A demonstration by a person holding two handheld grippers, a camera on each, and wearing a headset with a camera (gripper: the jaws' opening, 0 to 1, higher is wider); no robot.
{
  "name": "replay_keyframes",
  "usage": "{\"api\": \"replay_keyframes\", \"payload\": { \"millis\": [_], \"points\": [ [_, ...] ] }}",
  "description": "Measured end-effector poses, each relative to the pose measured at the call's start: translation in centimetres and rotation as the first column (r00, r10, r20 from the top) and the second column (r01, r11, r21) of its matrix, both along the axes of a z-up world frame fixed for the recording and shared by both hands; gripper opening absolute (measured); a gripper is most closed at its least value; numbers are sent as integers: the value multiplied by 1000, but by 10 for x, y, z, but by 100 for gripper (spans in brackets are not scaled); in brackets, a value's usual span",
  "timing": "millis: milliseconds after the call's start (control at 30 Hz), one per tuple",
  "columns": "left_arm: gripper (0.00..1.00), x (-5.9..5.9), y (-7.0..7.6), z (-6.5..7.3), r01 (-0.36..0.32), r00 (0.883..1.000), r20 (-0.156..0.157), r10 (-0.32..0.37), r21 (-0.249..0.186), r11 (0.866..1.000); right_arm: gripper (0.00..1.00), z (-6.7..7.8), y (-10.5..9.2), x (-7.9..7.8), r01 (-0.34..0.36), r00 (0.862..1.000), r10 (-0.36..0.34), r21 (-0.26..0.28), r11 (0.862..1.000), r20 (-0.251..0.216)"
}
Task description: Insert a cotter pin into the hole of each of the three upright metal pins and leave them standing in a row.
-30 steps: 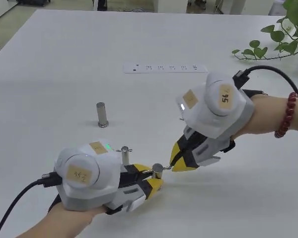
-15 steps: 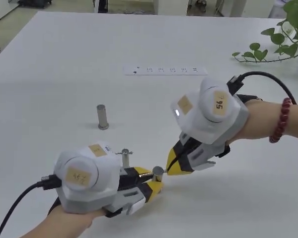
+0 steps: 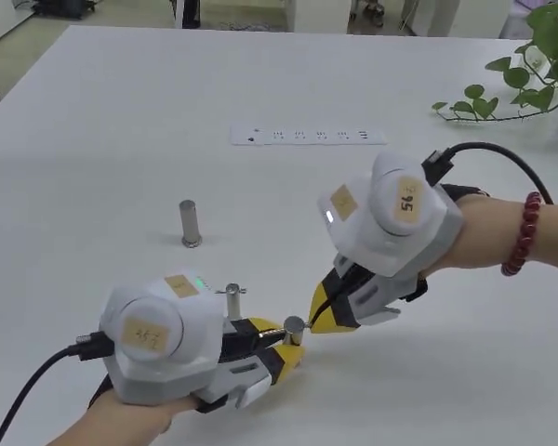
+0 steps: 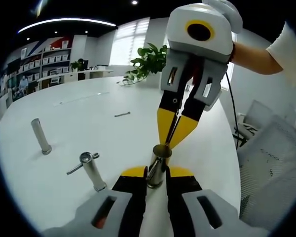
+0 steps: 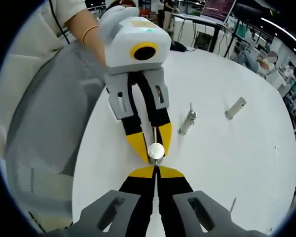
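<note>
Pin stood at lower centre of the head view, clamped between the jaws of the left gripper. The right gripper met its head from the right, jaws pinched shut on a thin cotter pin whose tip reached the pin's top. Just left of it stood a second pin with a second cotter through its top, and a bare pin stood farther up and left, well apart, below the power strip.
</note>
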State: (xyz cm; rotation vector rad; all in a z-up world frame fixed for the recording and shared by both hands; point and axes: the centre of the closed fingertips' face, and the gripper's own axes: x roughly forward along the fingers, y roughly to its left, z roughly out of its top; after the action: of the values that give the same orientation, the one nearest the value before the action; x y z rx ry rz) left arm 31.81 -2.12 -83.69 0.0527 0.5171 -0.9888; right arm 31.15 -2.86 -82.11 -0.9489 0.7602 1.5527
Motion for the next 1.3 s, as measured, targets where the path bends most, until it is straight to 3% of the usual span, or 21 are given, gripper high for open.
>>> {"api": "replay_keyframes", "payload": {
  "millis": [233, 567, 867, 1100, 1300],
  "points": [
    [20, 2, 8, 1, -15, 1000, 3, 15, 10, 1000, 3, 0, 0, 0, -4, 1000, 4, -8, 1000, 7],
    [17, -1, 5, 2, 4, 1000, -5, -4, -3, 1000, 4, -1, 0, -1, 12, 1000, -12, -11, 1000, -6],
    [26, -5, 15, 6, 5, 1000, 3, -5, 7, 1000, 17, 6, 7, 1, 80, 996, -77, 54, 995, -44],
    [30, -10, 22, 15, 6, 1000, 21, -6, -13, 1000, 18, 9, 16, 0, 129, 989, -120, 120, 984, -84],
    [33, -12, 27, 23, 10, 999, 38, -9, -36, 999, 18, 5, 19, -1, 140, 987, -128, 140, 980, -94]
  ]
}}
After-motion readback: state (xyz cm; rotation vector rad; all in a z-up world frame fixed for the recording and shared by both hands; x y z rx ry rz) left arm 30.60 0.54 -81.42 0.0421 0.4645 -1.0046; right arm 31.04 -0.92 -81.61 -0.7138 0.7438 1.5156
